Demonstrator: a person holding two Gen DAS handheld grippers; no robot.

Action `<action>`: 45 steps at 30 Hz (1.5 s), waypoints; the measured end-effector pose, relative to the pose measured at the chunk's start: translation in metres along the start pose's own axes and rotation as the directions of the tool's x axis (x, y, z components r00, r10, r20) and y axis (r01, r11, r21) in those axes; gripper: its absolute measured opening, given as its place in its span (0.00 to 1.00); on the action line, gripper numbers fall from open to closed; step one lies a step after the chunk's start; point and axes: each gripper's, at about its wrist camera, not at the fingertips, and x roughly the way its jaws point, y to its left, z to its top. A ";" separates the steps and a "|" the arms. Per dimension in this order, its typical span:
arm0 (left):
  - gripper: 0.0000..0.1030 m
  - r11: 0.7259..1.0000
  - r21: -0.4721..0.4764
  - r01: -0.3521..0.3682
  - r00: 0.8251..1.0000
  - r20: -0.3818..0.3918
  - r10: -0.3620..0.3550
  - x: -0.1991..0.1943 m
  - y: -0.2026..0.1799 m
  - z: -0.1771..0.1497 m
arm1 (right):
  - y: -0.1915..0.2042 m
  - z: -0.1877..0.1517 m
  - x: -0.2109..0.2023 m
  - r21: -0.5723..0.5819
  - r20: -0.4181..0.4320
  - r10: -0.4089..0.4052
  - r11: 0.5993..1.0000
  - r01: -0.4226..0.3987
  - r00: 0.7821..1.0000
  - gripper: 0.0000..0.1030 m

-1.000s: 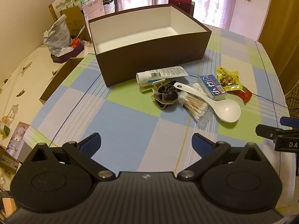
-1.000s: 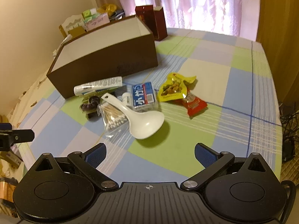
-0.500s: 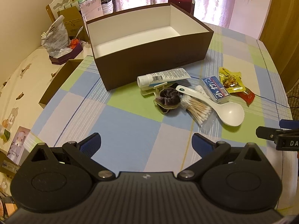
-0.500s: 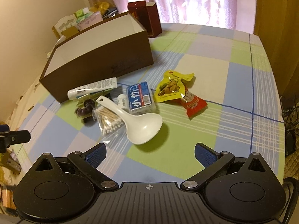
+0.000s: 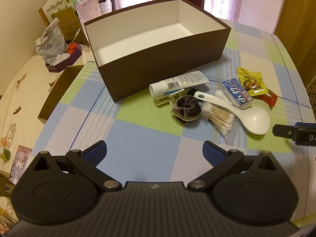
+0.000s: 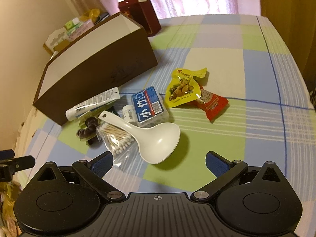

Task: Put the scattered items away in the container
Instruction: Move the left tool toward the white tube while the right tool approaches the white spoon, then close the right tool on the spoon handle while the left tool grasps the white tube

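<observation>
An open brown box (image 5: 169,67) (image 6: 94,73) with a white inside stands on the checked tablecloth. In front of it lie a white tube (image 5: 177,84) (image 6: 92,103), a hair clip (image 5: 167,98), a brown scrunchie (image 5: 187,105) (image 6: 86,131), a bag of cotton swabs (image 5: 220,118) (image 6: 117,140), a white spoon (image 5: 254,116) (image 6: 156,140), a blue toothpick case (image 5: 236,91) (image 6: 149,103), a yellow snack pack (image 5: 251,81) (image 6: 183,87) and a red packet (image 5: 269,98) (image 6: 212,102). My left gripper (image 5: 155,152) is open, short of the pile. My right gripper (image 6: 159,161) is open just before the spoon bowl.
A dark red box (image 6: 138,14) stands behind the brown box. Left of the table sit a plastic bag (image 5: 51,41), cardboard boxes (image 5: 67,22) and a flat brown lid (image 5: 57,92). The tablecloth right of the packets (image 6: 266,79) is bare.
Both grippers have moved closer to the pile; the items look larger. The right gripper has come up to the spoon. Both stay open and nothing on the table has shifted.
</observation>
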 end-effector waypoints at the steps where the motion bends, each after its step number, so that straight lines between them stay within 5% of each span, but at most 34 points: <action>1: 0.99 1.000 0.006 0.002 1.000 0.001 -0.002 0.002 0.002 0.001 | -0.001 0.000 0.002 0.016 0.002 0.000 1.000 0.000 1.000 1.00; 8: 0.99 0.997 0.064 0.030 0.999 0.019 -0.031 0.016 0.009 0.013 | -0.016 -0.001 0.016 0.150 0.007 -0.007 0.989 0.006 1.000 1.00; 10: 0.99 0.996 0.079 0.043 0.999 0.019 -0.045 0.021 0.010 0.017 | -0.021 -0.001 0.021 0.194 0.004 0.000 0.981 -0.001 1.000 0.76; 14: 0.99 0.993 0.096 0.067 0.998 0.011 -0.069 0.032 0.012 0.023 | -0.035 -0.003 0.032 0.308 -0.003 0.020 0.951 -0.019 1.000 0.71; 16: 0.99 0.992 0.104 0.077 0.997 0.008 -0.079 0.036 0.013 0.026 | -0.040 -0.003 0.036 0.341 0.004 0.030 0.939 -0.030 1.000 0.51; 21: 0.98 0.987 0.127 0.097 0.995 0.010 -0.099 0.046 0.014 0.034 | -0.052 -0.002 0.047 0.426 0.028 0.060 0.902 -0.066 0.998 0.49; 24: 0.98 0.985 0.143 0.098 0.995 0.009 -0.101 0.052 0.014 0.039 | -0.052 0.001 0.052 0.426 0.021 0.062 0.902 -0.065 0.998 0.29; 29: 0.96 0.977 0.183 0.107 0.994 0.005 -0.109 0.062 0.012 0.042 | -0.052 -0.001 0.057 0.433 0.030 0.070 0.898 -0.076 0.997 0.29; 30: 0.96 0.975 0.192 0.108 0.994 0.006 -0.112 0.064 0.012 0.043 | -0.051 -0.001 0.057 0.429 0.030 0.070 0.900 -0.077 0.997 0.26; 31: 0.96 0.973 0.201 0.110 0.993 0.010 -0.115 0.066 0.013 0.043 | -0.052 -0.002 0.059 0.427 0.024 0.072 0.901 -0.075 0.997 0.11; 34: 0.94 0.966 0.227 0.125 0.991 0.015 -0.132 0.072 0.014 0.047 | -0.055 -0.006 0.064 0.443 0.020 0.084 0.892 -0.084 0.996 0.06; 39: 0.90 0.937 0.314 0.153 0.985 0.033 -0.172 0.083 0.012 0.056 | -0.064 -0.014 0.060 0.512 0.042 0.095 0.853 -0.103 0.995 0.06; 45: 0.77 0.859 0.473 0.194 0.971 0.032 -0.236 0.097 0.004 0.066 | -0.078 -0.023 0.041 0.591 0.093 0.091 0.796 -0.129 0.991 0.06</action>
